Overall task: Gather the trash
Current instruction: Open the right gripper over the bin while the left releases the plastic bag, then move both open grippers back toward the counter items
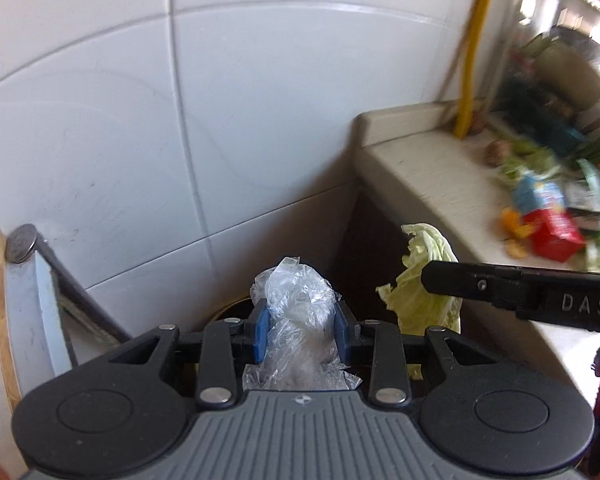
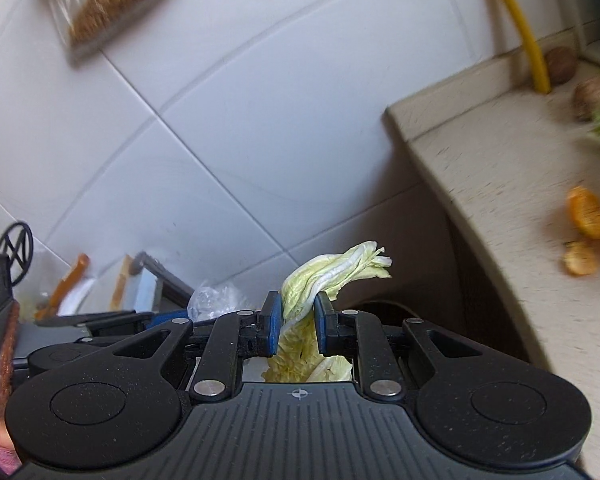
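I'm gripping crinkled clear plastic wrap [image 1: 300, 320] between my left gripper's [image 1: 301, 330] fingers and a limp, veined cabbage leaf [image 2: 324, 280] in my right gripper [image 2: 297, 322], both hanging beside the speckled stone worktop [image 2: 500, 184].

A home kitchen: tiled wall [image 1: 260, 100], stone counter [image 1: 432, 168], food scraps [image 2: 588, 212].

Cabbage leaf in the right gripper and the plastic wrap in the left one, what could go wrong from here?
The right gripper pinches the cabbage leaf only at a narrow strip, with loose ends hanging either side, so it may tear or slip. The left gripper holds crumpled plastic wrap, which is slick and could slide out. Both loads sit close together beside the counter edge; the leaf could snag on the left gripper.
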`<state>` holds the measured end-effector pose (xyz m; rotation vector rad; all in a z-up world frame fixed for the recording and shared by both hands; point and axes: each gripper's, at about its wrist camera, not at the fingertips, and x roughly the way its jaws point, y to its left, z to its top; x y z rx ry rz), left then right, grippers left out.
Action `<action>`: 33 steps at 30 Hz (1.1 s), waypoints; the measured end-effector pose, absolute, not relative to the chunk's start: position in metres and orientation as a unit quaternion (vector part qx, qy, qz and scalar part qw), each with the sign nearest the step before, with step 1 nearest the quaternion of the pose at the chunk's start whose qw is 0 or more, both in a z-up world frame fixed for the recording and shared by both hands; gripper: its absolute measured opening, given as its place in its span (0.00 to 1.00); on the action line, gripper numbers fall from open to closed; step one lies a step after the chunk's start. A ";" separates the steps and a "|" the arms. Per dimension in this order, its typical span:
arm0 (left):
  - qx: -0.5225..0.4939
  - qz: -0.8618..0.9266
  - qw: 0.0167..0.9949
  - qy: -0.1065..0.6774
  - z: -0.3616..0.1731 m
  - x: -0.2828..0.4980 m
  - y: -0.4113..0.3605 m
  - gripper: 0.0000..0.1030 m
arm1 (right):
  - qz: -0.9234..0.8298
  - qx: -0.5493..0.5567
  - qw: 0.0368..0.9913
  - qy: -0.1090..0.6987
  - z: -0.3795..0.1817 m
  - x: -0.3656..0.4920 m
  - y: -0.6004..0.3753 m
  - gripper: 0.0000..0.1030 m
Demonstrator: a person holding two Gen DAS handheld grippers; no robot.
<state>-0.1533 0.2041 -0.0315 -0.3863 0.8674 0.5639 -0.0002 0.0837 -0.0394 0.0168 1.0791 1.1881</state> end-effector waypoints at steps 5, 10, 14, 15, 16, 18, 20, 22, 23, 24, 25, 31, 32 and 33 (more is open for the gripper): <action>-0.193 0.282 0.833 0.436 -0.054 -0.145 0.221 0.45 | 0.527 -0.003 0.685 0.503 -0.062 -0.001 0.106 0.35; -0.193 0.289 0.824 0.446 -0.066 -0.143 0.228 0.51 | 0.520 -0.006 0.683 0.513 -0.074 0.001 0.117 0.35; -0.204 0.291 0.825 0.439 -0.061 -0.153 0.230 0.52 | 0.517 -0.009 0.686 0.512 -0.070 -0.004 0.108 0.38; -0.201 0.293 0.826 0.438 -0.058 -0.156 0.229 0.52 | 0.517 -0.009 0.687 0.511 -0.069 -0.003 0.106 0.38; -0.196 0.294 0.827 0.437 -0.055 -0.157 0.228 0.52 | 0.517 -0.008 0.687 0.510 -0.066 -0.004 0.101 0.38; -0.186 0.293 0.832 0.434 -0.049 -0.156 0.222 0.52 | 0.518 -0.005 0.690 0.505 -0.058 -0.006 0.091 0.39; -0.177 0.293 0.835 0.431 -0.042 -0.153 0.217 0.52 | 0.516 -0.004 0.699 0.494 -0.047 -0.008 0.080 0.44; -0.168 0.290 0.840 0.427 -0.036 -0.149 0.209 0.53 | 0.516 -0.002 0.709 0.481 -0.035 -0.008 0.068 0.48; -0.164 0.287 0.842 0.426 -0.033 -0.146 0.205 0.53 | 0.515 -0.001 0.715 0.474 -0.029 -0.007 0.062 0.48; -0.161 0.283 0.845 0.425 -0.030 -0.143 0.200 0.53 | 0.512 -0.001 0.721 0.466 -0.023 -0.006 0.056 0.48; -0.158 0.278 0.847 0.424 -0.028 -0.140 0.196 0.53 | 0.509 -0.002 0.728 0.459 -0.018 -0.005 0.051 0.50; -0.135 0.259 0.860 0.419 -0.012 -0.115 0.167 0.58 | 0.490 0.003 0.760 0.427 0.002 0.004 0.015 0.54; -0.128 0.257 0.861 0.419 -0.009 -0.111 0.162 0.59 | 0.486 0.006 0.764 0.425 0.004 0.005 0.010 0.54; -0.121 0.256 0.863 0.418 -0.007 -0.107 0.156 0.59 | 0.483 0.007 0.768 0.422 0.006 0.006 0.005 0.54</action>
